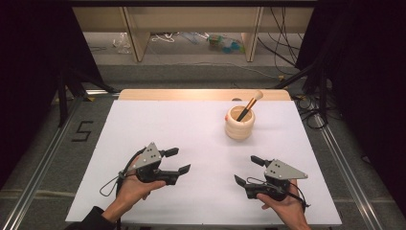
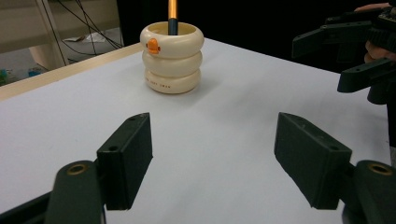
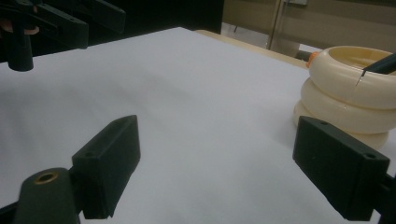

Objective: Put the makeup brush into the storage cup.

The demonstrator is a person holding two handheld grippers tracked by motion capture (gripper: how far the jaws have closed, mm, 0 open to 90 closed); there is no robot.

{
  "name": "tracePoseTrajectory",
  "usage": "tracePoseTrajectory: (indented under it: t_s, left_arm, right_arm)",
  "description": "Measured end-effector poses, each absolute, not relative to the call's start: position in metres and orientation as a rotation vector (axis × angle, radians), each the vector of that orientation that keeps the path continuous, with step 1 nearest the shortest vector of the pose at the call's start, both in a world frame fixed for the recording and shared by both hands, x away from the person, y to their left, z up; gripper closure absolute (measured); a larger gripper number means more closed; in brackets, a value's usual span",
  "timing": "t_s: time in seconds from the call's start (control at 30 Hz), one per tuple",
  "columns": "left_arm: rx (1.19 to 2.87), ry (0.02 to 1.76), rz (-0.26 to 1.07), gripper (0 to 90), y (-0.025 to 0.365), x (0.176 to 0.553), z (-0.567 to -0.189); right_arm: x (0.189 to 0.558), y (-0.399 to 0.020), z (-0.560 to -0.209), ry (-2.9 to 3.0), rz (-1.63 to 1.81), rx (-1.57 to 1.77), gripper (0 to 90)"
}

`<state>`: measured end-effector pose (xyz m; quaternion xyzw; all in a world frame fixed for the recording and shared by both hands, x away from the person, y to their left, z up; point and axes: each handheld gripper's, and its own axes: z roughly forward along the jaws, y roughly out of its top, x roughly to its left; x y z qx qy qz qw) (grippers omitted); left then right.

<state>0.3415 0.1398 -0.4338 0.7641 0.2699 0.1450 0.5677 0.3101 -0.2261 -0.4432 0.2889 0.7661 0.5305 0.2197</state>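
Your right gripper (image 1: 246, 171), fingers spread and empty like the left gripper's (image 1: 178, 160), sits nearer the cream ringed plastic holder (image 1: 240, 123), whose orange-handled brush (image 1: 249, 108) leans right beyond it.

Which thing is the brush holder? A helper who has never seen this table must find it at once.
Start at the white table and look to its far right part, beyond both hands. There stands a cream holder shaped like three stacked rings, with a brush leaning out of it. An orange duck-like figure on its top ring marks it.
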Motion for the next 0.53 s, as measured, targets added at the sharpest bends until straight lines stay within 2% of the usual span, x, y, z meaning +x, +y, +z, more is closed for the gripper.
tracePoseTrajectory:
  t_s: [0.53]
  left_arm:
    - [1.791, 0.637, 0.345, 27.9, 0.1405, 0.3412, -0.434]
  right_arm:
    - [0.3102, -0.2262, -0.4433, 2.119, 1.467, 0.798, 15.8]
